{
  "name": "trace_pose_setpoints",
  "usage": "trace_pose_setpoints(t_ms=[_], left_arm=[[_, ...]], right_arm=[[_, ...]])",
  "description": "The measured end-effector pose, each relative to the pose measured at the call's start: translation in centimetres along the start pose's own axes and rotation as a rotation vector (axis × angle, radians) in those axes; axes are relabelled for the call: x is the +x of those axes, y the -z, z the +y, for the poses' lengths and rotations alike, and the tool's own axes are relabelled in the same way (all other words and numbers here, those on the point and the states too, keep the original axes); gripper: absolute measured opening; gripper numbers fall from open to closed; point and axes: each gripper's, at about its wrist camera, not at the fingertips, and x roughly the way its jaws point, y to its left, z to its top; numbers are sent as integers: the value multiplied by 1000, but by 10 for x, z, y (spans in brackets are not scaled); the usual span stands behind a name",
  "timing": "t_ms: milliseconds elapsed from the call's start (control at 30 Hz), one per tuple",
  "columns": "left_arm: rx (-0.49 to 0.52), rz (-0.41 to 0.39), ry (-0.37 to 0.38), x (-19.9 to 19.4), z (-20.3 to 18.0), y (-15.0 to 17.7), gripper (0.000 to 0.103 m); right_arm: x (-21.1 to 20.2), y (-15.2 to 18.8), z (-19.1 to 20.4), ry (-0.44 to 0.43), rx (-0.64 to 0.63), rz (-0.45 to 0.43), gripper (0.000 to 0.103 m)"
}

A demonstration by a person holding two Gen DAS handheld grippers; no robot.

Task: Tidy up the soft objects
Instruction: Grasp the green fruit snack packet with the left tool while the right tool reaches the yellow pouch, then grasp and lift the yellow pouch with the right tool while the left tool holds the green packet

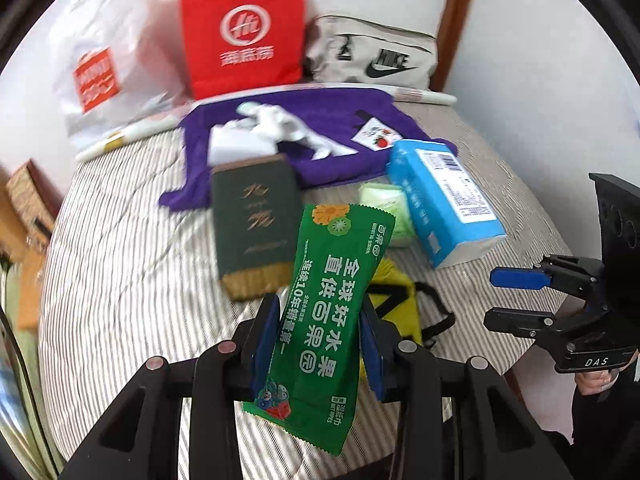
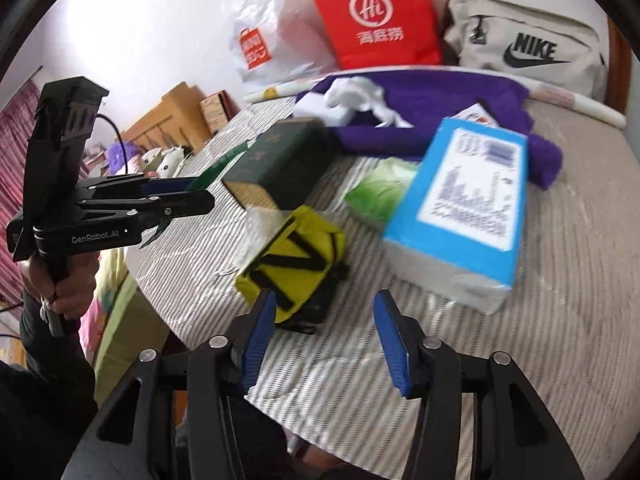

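1. We have the left hand-held gripper [image 1: 318, 344] clamped on a flat green foil packet of wet wipes [image 1: 324, 312], lifted clear above the striped grey-and-white bed cover [image 1: 132, 264].
2. Our right hand-held gripper [image 2: 326, 340] stands wide with nothing between its blue pads [image 2: 258, 344]; it hovers just in front of a small yellow fabric pouch with black straps [image 2: 296, 260].
3. Little looks sorted so far, in our judgement: most things lie loose in the middle of the bed.
4. Left to place: the yellow pouch, a blue-wrapped pack of tissues [image 2: 464, 208], a pale green soft packet [image 2: 380, 192] beside it, a dark green rectangular pack [image 1: 252, 216], a crumpled white plastic wrapper [image 1: 288, 128] and a purple fleece cloth [image 1: 320, 136] spread beneath it.
5. Along the wall stand a white plastic carrier bag [image 1: 104, 60], a red paper bag [image 1: 244, 32] and a beige zipped sports bag [image 1: 372, 52]; we guess these are the destinations, though we cannot tell which takes what.
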Motion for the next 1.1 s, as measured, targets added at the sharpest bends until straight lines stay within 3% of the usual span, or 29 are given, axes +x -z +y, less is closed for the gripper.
trace_pose_setpoints(t_ms=[133,467,833,1033,1100], left_arm=[[-57,14,-23,7,16,19,36],[-143,28,-40,22,50,43,36],[-145,21,-18,33,64,50,36],[-116,38,-44,40,69,59,36],[-108,47,-37,40,70,62,41]], right_arm=[[8,1,11,-11,5,8,63],[46,-11,28,-62,73,77,63],[83,-13,35,46,91,187,67],[91,-20,38,63,112,195,74],[94,-22,40,71,121,195,75]])
